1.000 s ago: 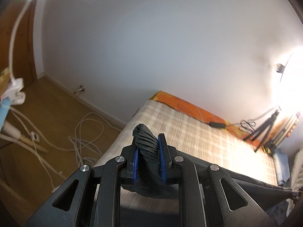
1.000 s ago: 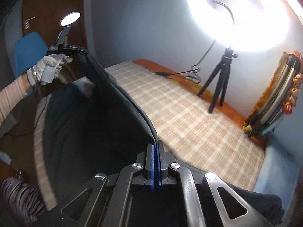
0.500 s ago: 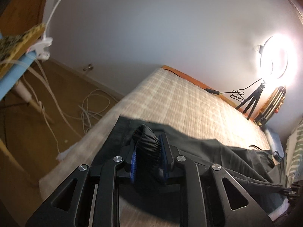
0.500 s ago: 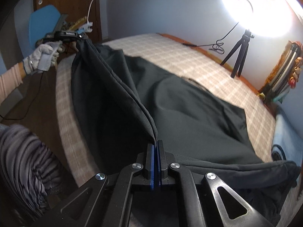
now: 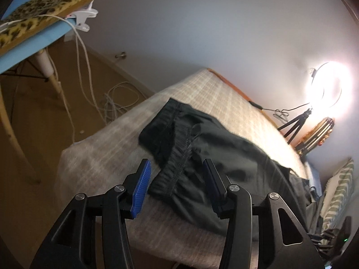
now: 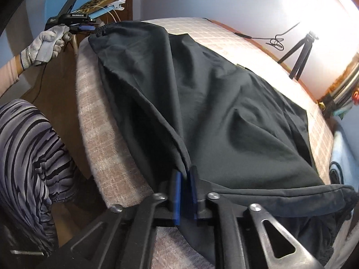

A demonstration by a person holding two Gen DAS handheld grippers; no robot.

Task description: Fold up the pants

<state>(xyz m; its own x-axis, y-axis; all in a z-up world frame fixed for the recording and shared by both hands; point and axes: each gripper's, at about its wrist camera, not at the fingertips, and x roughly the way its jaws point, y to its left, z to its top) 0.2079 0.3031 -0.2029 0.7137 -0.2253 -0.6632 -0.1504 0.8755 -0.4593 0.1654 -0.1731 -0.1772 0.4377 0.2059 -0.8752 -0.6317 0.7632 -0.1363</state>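
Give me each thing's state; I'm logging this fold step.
left gripper: open, waistband between its fingers, not clamped.
right gripper: partly open, fabric between its fingers.
black pants: spread on the bed, rumpled.
waistband: lying on the bed.
bed: covered by a plaid blanket.
ring light: on.

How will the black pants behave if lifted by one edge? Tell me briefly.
Likely floppy: the pants lie in soft wrinkles on the bed. Probably light, since the thin fabric drapes over the bed's edge. The gathered waistband looks thicker, so it may give the left tool a firmer hold.
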